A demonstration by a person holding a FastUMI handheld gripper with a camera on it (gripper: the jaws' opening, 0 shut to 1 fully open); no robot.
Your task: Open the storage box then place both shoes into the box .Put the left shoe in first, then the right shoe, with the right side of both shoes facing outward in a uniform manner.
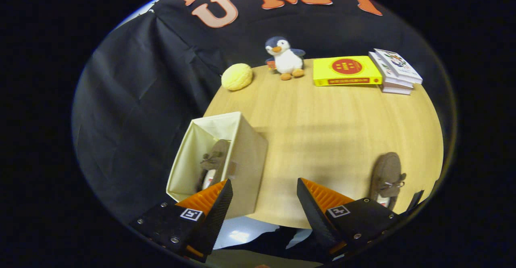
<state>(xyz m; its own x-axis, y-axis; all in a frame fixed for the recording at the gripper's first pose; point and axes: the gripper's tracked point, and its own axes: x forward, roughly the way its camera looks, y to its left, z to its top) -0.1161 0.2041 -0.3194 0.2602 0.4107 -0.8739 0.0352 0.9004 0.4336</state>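
Two brown shoes are here: one shoe (214, 164) stands inside the storage box, at about eleven o'clock from the gripper (265, 199), and the other shoe (388, 176) lies on the table (322, 127) at about two o'clock. There is one storage box (242, 155), cream fabric, open at the top. One gripper is counted, with two fingers spread wide apart and nothing between them. At the far side of the table, around twelve o'clock, sit one plush penguin (284, 57) and one round yellow ball (237, 76). At one o'clock lies one yellow book (346, 71), and just beside it one stack of white books (395, 71), three or so, hard to tell exactly.
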